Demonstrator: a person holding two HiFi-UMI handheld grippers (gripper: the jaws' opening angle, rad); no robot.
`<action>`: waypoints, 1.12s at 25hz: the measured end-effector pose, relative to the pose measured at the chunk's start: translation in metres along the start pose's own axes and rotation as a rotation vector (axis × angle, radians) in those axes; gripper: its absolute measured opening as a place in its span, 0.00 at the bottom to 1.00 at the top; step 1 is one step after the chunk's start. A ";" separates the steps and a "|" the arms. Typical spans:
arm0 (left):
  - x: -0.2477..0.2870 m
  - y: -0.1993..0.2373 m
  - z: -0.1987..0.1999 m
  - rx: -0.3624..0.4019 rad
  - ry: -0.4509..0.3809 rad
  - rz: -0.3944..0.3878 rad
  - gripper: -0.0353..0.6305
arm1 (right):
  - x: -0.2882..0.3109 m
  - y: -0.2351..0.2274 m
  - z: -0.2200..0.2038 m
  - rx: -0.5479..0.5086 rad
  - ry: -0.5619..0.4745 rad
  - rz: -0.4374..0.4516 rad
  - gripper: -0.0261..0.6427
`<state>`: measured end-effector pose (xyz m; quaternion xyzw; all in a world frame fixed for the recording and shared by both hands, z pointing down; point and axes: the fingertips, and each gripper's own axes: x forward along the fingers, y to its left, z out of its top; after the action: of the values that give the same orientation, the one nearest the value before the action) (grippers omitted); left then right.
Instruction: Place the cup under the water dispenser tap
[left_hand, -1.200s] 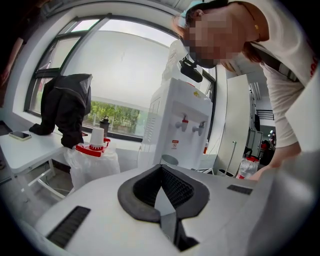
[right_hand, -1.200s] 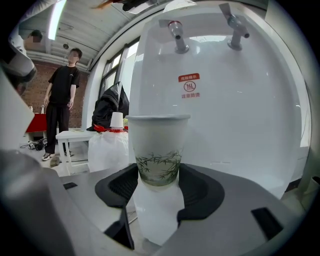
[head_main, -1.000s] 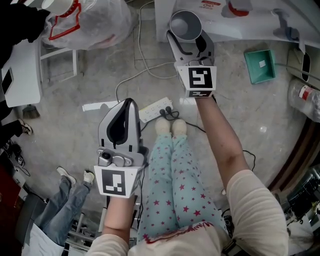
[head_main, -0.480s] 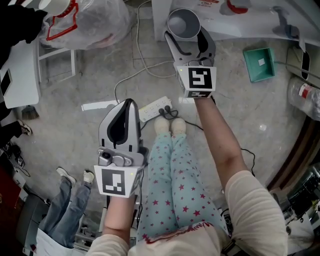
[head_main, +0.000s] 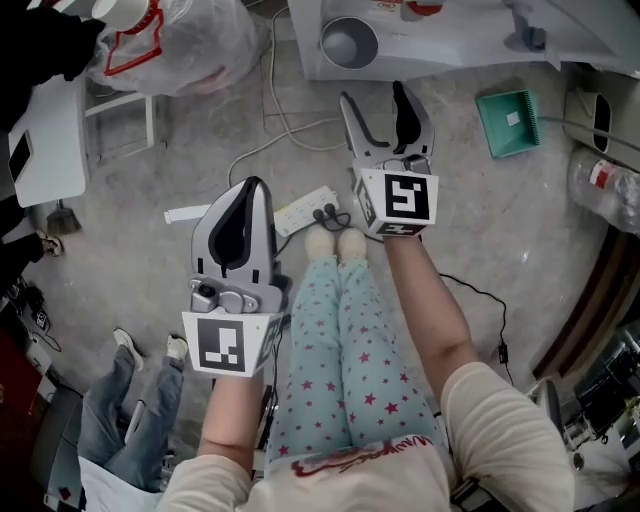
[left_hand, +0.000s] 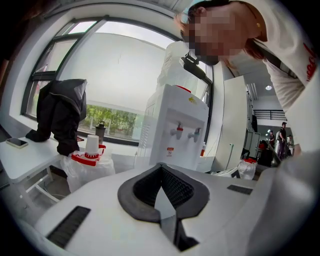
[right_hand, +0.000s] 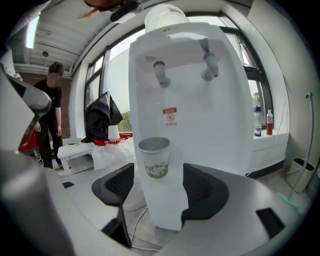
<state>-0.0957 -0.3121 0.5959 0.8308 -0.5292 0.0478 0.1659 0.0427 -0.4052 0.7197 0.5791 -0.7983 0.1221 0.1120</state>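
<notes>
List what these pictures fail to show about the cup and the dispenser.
- Cup contents: the right gripper view shows only its side, and in the head view the inside is too small.
- Cup's print: too small in the right gripper view, out of sight in the head view.
- Red label on the water dispenser: print too small in the right gripper view.
- Dispenser's rear: cut off by the head view's top edge.

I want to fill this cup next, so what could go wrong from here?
The paper cup looks empty and light on the dispenser ledge. The right gripper, whose jaws have just been opening with nothing between them, faces it, so a forward nudge might topple it. A power strip lies on the floor near the dispenser's foot; spilled water may reach it.
</notes>
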 end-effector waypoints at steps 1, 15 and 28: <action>-0.001 -0.003 0.004 0.008 -0.001 -0.006 0.08 | -0.009 0.002 0.011 -0.010 -0.019 -0.003 0.53; -0.051 -0.089 0.102 0.059 -0.038 -0.158 0.08 | -0.183 0.027 0.187 0.009 -0.152 -0.001 0.09; -0.144 -0.180 0.222 0.132 -0.118 -0.262 0.08 | -0.325 0.068 0.332 -0.027 -0.307 0.051 0.09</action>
<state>-0.0181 -0.1908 0.3102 0.9031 -0.4209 0.0115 0.0846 0.0649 -0.2013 0.2980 0.5691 -0.8219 0.0240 -0.0066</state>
